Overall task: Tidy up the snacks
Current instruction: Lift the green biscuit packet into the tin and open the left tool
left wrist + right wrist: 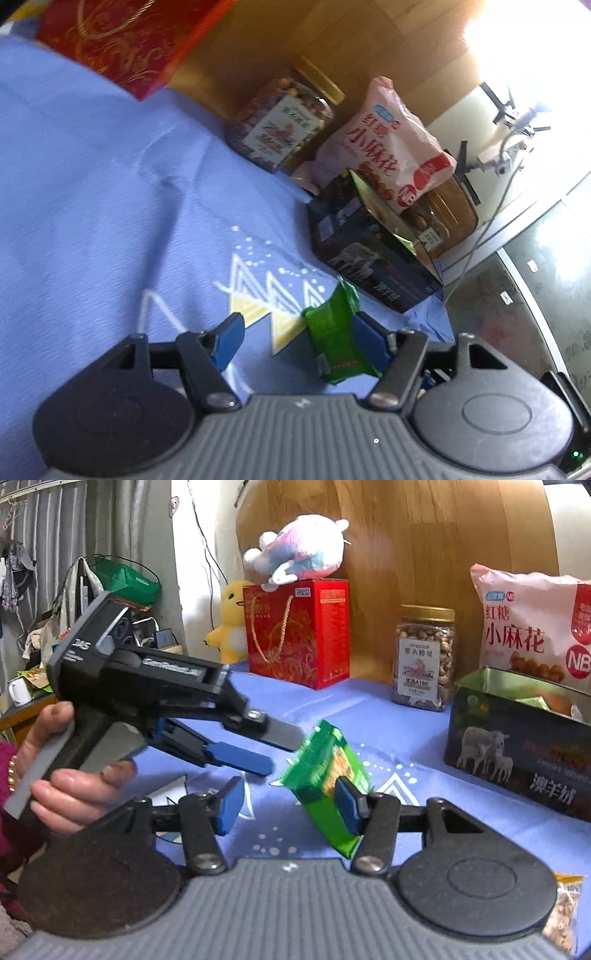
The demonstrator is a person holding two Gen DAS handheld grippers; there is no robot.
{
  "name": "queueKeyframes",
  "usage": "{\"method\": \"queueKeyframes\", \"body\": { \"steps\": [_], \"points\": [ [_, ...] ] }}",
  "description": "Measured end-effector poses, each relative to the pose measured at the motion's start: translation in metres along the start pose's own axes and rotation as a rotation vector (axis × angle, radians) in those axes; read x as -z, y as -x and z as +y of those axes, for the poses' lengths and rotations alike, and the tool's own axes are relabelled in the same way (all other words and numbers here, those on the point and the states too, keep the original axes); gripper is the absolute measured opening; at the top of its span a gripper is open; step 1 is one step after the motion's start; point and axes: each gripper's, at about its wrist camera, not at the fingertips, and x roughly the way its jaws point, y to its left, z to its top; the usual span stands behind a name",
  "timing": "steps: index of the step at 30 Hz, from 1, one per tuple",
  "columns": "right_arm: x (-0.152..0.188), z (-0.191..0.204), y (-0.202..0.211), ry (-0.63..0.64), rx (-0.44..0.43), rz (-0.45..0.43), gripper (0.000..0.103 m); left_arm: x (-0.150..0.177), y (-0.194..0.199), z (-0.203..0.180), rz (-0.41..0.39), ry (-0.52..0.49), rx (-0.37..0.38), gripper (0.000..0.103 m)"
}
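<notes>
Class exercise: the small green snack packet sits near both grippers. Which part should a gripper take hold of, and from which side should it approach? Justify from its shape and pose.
Grip the green snack packet across its thin flat faces, mid-body, coming from the near side where the open right gripper already straddles it. It tilts on edge above the blue tablecloth, so its broad faces meet the pads; the crimped ends would slip.

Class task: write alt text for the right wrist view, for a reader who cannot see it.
A green snack packet stands tilted against one finger of the open right gripper, while the left gripper, held in a hand, points at it, also open. Behind, on a blue cloth, stand a dark open box, a nut jar and a red gift box.
</notes>
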Motion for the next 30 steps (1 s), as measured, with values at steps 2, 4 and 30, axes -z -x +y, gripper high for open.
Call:
{"method": "queueKeyframes", "body": {
  "steps": [2, 4, 30],
  "points": [
    [0.001, -0.004, -0.003, -0.012, 0.018, 0.014, 0.057, 0.002, 0.0, 0.004, 0.013, 0.014, 0.004, 0.066],
    [0.003, -0.008, -0.005, -0.012, 0.057, 0.034, 0.057, 0.003, -0.003, 0.004, 0.024, 0.012, 0.005, 0.066],
    [-0.022, -0.034, 0.02, 0.12, 0.324, -0.112, 0.038, -0.044, -0.063, -0.104, 0.029, -0.296, 0.099, 0.056]
  ]
}}
